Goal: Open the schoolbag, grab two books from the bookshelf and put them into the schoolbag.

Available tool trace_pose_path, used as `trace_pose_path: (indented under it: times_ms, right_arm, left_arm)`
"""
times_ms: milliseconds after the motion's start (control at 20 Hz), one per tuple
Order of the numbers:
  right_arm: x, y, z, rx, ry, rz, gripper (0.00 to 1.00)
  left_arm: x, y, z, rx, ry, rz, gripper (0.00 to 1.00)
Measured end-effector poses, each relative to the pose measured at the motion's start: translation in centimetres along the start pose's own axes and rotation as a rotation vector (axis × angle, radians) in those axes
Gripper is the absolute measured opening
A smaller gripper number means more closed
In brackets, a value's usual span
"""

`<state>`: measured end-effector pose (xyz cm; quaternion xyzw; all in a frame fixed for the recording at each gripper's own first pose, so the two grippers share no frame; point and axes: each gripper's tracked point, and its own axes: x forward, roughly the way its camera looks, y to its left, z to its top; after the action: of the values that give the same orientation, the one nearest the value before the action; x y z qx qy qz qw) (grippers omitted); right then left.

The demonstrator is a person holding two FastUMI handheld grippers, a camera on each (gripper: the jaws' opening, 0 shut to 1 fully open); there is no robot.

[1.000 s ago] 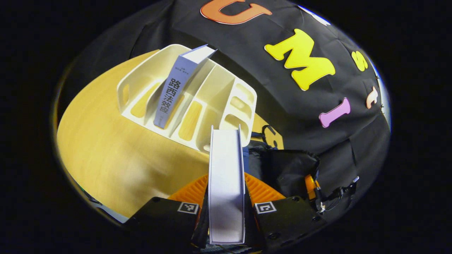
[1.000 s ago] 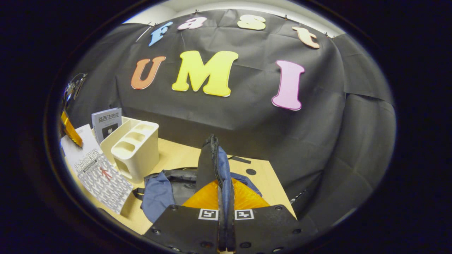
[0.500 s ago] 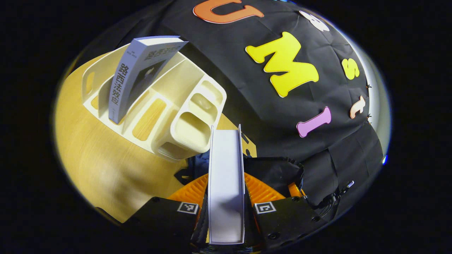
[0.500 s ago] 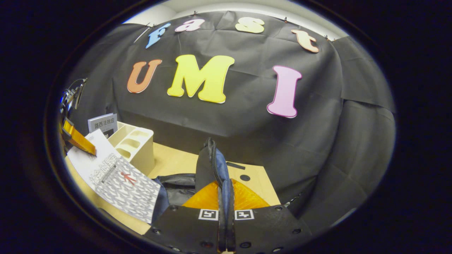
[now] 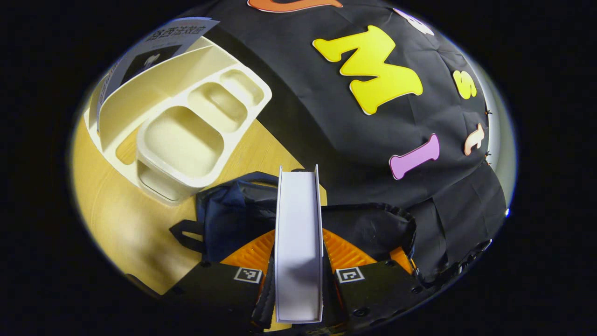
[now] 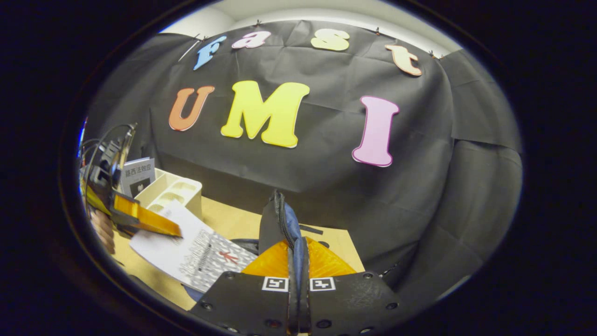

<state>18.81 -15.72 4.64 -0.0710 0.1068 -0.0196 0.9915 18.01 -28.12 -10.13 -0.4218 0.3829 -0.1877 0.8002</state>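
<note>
My left gripper (image 5: 298,235) is shut on a white-edged book (image 5: 298,261), held upright over the dark blue schoolbag (image 5: 233,212). In the right gripper view that same book (image 6: 196,252), with its patterned grey cover, hangs tilted over the bag's mouth, gripped by the left gripper (image 6: 144,223). My right gripper (image 6: 298,242) is shut on the schoolbag's zippered edge (image 6: 279,219) and holds it up. A second book (image 5: 154,46) stands in the cream bookshelf (image 5: 186,126); in the right gripper view this book (image 6: 138,175) rises behind the bookshelf (image 6: 175,191).
The wooden table (image 5: 116,219) carries the shelf and the bag. In the right gripper view a hand (image 6: 102,228) holds the left gripper at the left, cables above it. The table's right part (image 6: 340,242) lies beyond the bag, near the black cloth wall.
The left gripper has carried its book to the right, away from the shelf and over the schoolbag. The right gripper has kept hold of the bag's raised edge.
</note>
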Motion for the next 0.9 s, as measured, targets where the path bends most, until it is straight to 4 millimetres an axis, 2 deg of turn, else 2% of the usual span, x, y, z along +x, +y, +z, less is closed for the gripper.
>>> trace_pose_path:
  times_ms: [150, 250, 550, 700, 800, 900]
  right_arm:
    - [-0.1, 0.0, 0.4, -0.003, -0.009, -0.002, 0.02]
    - [-0.3, 0.1, 0.5, 0.005, -0.013, 0.013, 0.02]
    - [-0.6, -0.3, 0.8, 0.005, -0.036, 0.018, 0.02]
    - [-1.3, 0.5, 1.4, -0.002, -0.058, 0.034, 0.02]
    - [-1.5, 0.8, 1.5, -0.004, -0.067, 0.034, 0.02]
    - [-1.5, 0.7, 1.2, -0.003, -0.066, 0.022, 0.02]
  left_arm:
    - [3.2, -0.3, -1.9, -0.01, 0.033, -0.001, 0.44]
    - [4.9, 0.3, -3.5, 0.03, 0.06, 0.018, 0.44]
    - [7.9, 0.5, -6.9, 0.081, 0.012, -0.008, 0.45]
    - [9.8, 0.3, -8.9, 0.062, -0.01, -0.022, 0.46]
    - [10.6, 0.2, -9.6, 0.109, -0.031, -0.019, 0.47]
    - [11.2, 0.3, -9.5, 0.157, -0.065, -0.001, 0.49]
